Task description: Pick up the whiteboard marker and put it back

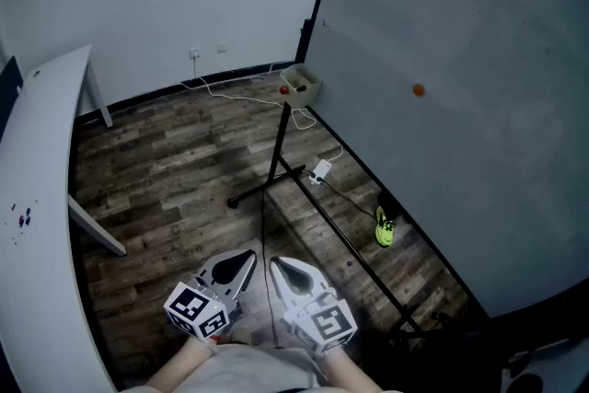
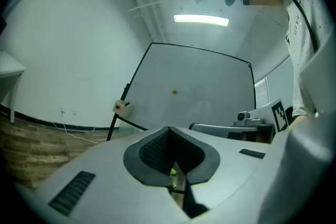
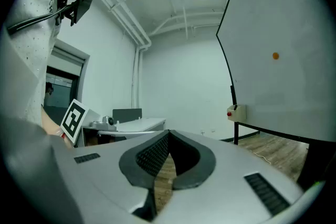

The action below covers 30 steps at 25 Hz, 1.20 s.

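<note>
No whiteboard marker shows plainly. A small beige box [image 1: 301,84] hangs at the whiteboard's [image 1: 460,60] lower far corner, with something red [image 1: 284,90] at its side; whether that is the marker I cannot tell. The box also shows in the left gripper view [image 2: 122,106] and the right gripper view [image 3: 235,111]. My left gripper [image 1: 248,257] and right gripper [image 1: 274,262] are side by side low in the head view, close to the person and far from the box. Both point level. Each has its jaws together with nothing between them [image 2: 169,128] [image 3: 168,132].
The whiteboard stands on a black stand [image 1: 276,170] with floor legs. An orange dot [image 1: 419,90] sits on the board. A yellow-green thing [image 1: 384,230] hangs near the board's lower edge. White cable [image 1: 235,95] crosses the wood floor. A white table [image 1: 41,161] runs along the left.
</note>
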Available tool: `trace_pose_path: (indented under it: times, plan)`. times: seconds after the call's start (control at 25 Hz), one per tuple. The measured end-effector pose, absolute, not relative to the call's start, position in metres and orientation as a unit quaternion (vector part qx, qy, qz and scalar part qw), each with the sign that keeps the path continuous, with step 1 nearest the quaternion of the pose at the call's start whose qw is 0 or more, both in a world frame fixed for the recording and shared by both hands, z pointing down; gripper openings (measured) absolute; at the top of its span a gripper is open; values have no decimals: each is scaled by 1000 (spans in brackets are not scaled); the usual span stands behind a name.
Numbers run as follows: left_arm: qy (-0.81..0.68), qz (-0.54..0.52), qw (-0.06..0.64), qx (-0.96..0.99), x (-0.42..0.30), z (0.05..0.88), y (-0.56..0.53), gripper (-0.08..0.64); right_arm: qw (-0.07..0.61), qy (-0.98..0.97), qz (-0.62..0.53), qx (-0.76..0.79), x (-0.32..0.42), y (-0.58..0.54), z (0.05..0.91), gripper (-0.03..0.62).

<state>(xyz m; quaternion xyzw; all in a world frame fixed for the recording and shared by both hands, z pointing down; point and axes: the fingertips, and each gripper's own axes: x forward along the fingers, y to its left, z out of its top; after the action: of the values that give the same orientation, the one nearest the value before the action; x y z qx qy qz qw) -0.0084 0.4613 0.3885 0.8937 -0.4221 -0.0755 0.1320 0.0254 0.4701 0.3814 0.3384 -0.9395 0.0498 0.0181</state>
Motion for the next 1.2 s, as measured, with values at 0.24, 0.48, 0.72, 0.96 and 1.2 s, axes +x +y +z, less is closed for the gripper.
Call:
trace_pose_path:
  times: [0.24, 0.48, 0.72, 0.96, 1.2]
  plan:
    - [-418, -77, 136, 895, -27, 397, 457, 15, 25, -935, 49, 349, 11, 464, 383, 18]
    - [-422, -80, 151, 890, -44, 409, 459, 15, 31, -936, 61, 346, -3, 467, 394, 18]
    - [-436, -90, 163, 880, -56, 412, 450, 15, 39, -943, 47, 328, -16, 456, 393, 20]
    - [-444, -91, 162, 876, -67, 417, 425, 15, 31, -944, 43, 326, -27, 431, 395, 20]
    - [-447, -87, 158, 876, -72, 415, 379, 15, 7, -943, 47, 331, -29, 381, 390, 20]
